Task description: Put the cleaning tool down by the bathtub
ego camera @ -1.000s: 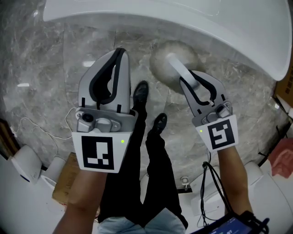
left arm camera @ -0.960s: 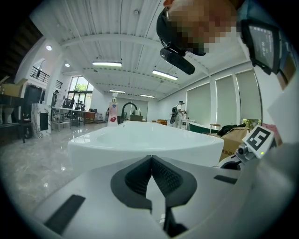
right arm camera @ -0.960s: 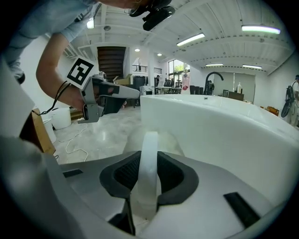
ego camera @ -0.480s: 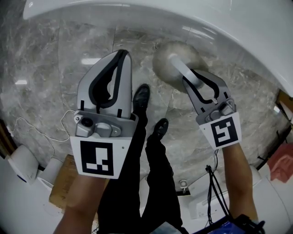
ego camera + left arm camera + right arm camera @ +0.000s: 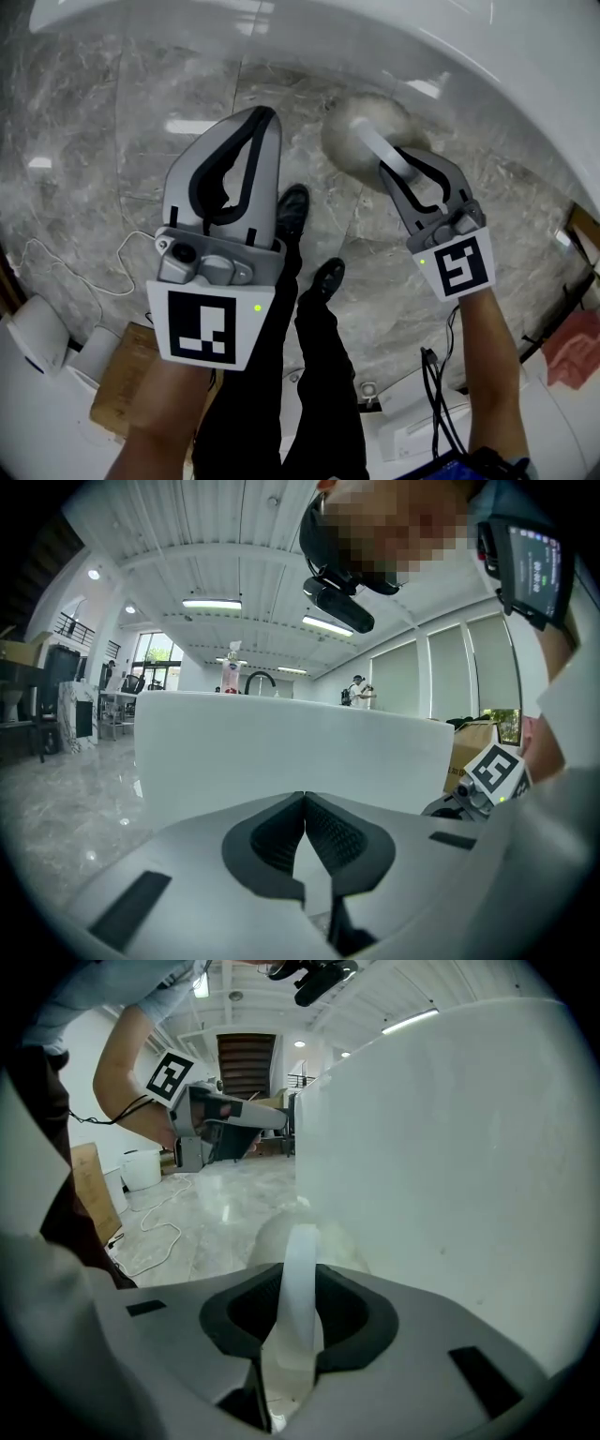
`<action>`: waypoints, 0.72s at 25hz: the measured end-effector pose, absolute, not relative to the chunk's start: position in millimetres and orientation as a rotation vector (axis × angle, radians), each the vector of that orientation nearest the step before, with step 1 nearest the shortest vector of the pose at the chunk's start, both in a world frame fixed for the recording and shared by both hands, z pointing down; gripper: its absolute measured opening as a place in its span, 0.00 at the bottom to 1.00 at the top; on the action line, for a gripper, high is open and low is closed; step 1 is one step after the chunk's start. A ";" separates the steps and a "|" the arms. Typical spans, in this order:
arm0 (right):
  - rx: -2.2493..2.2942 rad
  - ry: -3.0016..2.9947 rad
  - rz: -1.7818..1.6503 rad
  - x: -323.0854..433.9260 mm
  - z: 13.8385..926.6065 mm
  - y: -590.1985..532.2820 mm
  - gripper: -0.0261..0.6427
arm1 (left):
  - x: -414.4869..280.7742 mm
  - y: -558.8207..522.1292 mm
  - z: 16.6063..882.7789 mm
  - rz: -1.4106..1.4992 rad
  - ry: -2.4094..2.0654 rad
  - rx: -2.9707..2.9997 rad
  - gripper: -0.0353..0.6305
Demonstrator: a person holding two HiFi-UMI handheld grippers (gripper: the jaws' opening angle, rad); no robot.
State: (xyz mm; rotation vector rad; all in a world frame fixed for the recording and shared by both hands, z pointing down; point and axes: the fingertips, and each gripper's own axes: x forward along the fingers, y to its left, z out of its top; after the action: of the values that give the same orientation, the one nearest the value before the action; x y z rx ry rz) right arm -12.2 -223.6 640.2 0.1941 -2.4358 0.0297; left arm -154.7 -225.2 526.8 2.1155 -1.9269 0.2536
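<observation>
Angling downward over the marble floor (image 5: 84, 225), the right gripper (image 5: 405, 172) was clamped on the white handle of the cleaning tool (image 5: 368, 129) (round fluffy head just beside the bathtub (image 5: 506, 66) wall), while the left gripper (image 5: 263, 114), jaws together on nothing, was held alongside it, the tub's interior out of view.

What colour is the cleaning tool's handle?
White; the cleaning tool's flat plastic handle shows best in the right gripper view.
</observation>
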 end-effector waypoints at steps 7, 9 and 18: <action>0.119 -2.408 0.018 -18.2 683.3 -219.9 0.20 | -167.8 -225.7 561.2 0.274 -1.950 2.109 0.08; 0.097 -2.404 0.013 -17.8 692.7 -217.8 0.20 | -167.8 -225.5 566.7 0.274 -1.952 2.111 0.08; 0.055 -2.374 0.016 -16.7 736.6 -220.5 0.20 | -168.8 -224.4 590.6 0.279 -1.943 2.117 0.08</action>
State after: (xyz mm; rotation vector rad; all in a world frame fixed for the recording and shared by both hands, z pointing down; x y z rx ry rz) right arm -16.7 -220.5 736.6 0.0554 -2.3735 0.0156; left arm -168.8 -224.4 590.6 2.1171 -1.9427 0.2791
